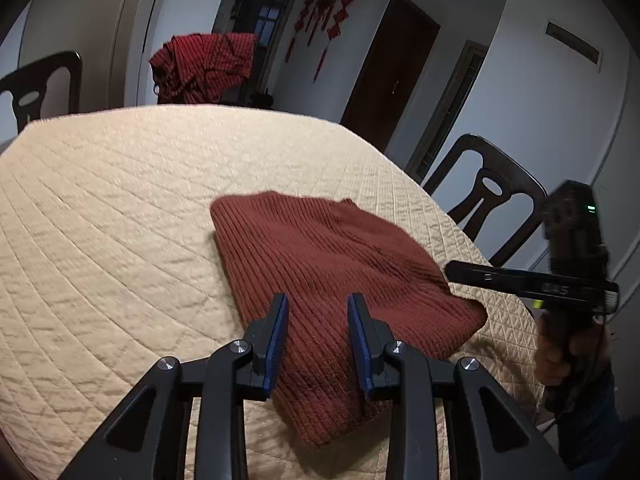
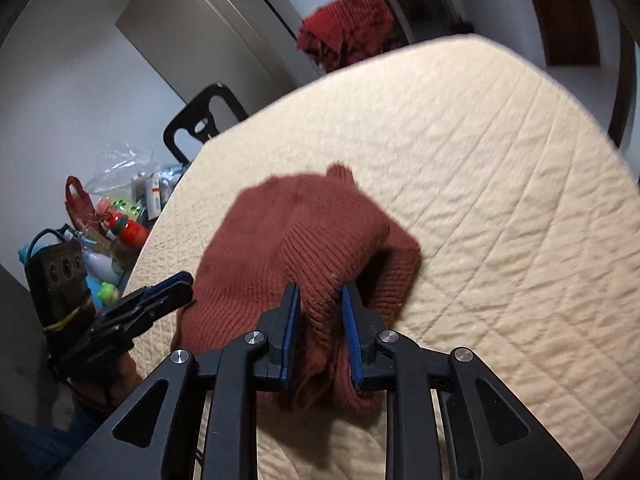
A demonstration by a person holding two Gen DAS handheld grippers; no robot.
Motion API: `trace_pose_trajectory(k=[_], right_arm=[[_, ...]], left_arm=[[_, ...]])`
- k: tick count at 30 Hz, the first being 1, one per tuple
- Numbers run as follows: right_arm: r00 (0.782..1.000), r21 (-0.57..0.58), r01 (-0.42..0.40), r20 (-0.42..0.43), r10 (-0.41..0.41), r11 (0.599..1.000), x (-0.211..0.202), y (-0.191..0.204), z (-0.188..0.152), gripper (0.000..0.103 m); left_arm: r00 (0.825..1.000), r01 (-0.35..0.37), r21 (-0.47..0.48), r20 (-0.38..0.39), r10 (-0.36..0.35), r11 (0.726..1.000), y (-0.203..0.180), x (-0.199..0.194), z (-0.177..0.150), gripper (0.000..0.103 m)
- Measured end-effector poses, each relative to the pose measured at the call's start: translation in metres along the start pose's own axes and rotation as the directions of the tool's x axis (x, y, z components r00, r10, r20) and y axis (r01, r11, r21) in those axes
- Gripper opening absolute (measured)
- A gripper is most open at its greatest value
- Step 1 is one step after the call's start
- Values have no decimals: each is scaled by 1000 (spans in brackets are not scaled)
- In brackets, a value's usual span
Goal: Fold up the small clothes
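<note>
Sweater: rust-red ribbed knit sweater [image 1: 336,280] lies folded on the quilted beige table cover [image 1: 120,208], toward 4 o'clock of the tabletop in the left wrist view.
Right gripper: right gripper [image 2: 320,300] is clamped on a bunched fold of the sweater's near edge, lifting it off the cover.
Left gripper: left gripper [image 1: 318,308] hovers over the sweater's near end, blue pads apart, nothing between them.
Surroundings: dark chair [image 1: 486,196] at 3 o'clock; red cloth [image 1: 204,68] heaped at 12 o'clock beyond the table.
</note>
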State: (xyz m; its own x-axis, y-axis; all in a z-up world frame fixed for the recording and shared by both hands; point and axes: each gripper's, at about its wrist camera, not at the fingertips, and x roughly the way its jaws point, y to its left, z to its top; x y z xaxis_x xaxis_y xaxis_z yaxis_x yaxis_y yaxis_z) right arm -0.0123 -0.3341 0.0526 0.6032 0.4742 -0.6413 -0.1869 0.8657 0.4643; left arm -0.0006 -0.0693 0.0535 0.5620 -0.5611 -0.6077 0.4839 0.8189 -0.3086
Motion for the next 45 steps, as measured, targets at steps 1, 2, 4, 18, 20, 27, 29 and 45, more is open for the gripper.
trace_pose_trajectory(k=[1,2,4,18,20,27,29,45], right_arm=[[1000,-18,-14,15,14,1000,-5,6,-1,22],[999,-46,-33,20,34,998,-8,15,-5,22],[999,-97,-44,0,44,994,-5,26,-12,22],[999,-149,31,30,-27,988,1,20,-18,5],[998,-119,23,55,-17,993,8,13,-10,5],[999,-24,34,20,-33,999,26,-16,-12,2],[999,-30,45,22,-45,999,23,-12,-8,3],[991,-58,130,35,-128,990,42,-17,23,13]], left_arm=[[1000,2,1,3,-2,1000,-1,-1,1,33],[1000,6,4,3,-6,1000,-2,-1,1,33],[1000,9,16,-16,-9,1000,-5,2,-2,33],[1000,-26,50,5,26,998,-9,6,12,33],[999,-30,50,18,30,998,-8,15,19,33],[997,-72,67,-14,73,995,-5,40,4,33],[997,-69,55,-21,70,996,-6,38,8,33],[979,-196,44,-51,198,980,5,65,29,33]])
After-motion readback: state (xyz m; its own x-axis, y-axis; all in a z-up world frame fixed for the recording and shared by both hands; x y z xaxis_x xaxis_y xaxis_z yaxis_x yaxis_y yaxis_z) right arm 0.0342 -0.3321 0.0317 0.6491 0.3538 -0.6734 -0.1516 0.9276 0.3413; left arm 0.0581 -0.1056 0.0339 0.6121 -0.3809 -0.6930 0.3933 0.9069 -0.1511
